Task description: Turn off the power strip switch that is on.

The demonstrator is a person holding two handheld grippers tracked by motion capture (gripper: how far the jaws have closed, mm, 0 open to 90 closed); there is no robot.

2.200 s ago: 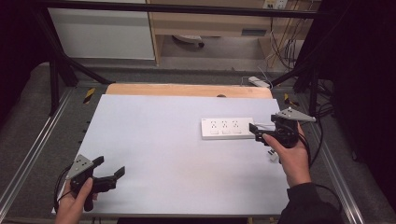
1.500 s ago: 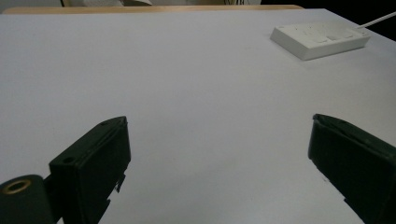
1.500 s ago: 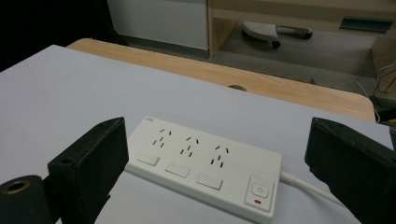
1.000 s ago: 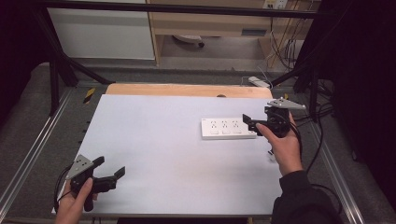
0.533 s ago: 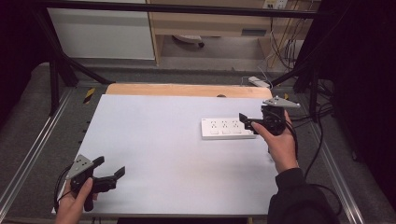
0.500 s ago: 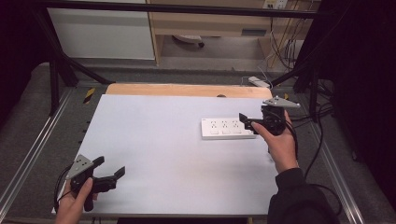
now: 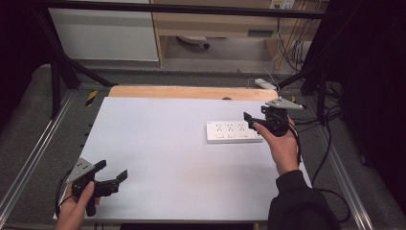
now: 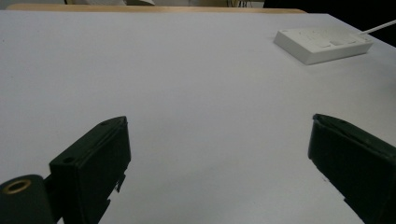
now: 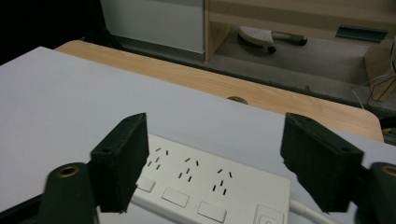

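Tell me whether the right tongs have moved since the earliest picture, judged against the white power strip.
Yes. The right tongs moved toward the table's far edge and slightly left, now over the right end of the white rectangular power strip, which stayed put.

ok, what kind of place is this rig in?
Probably a lab or workshop data-collection bench, not a home: a white table inside a black metal frame, loose cables along the back wall, and just a white power strip laid out on top.

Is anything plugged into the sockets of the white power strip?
No. In the right gripper view all three sets of sockets on the power strip are bare slots, with nothing plugged in.
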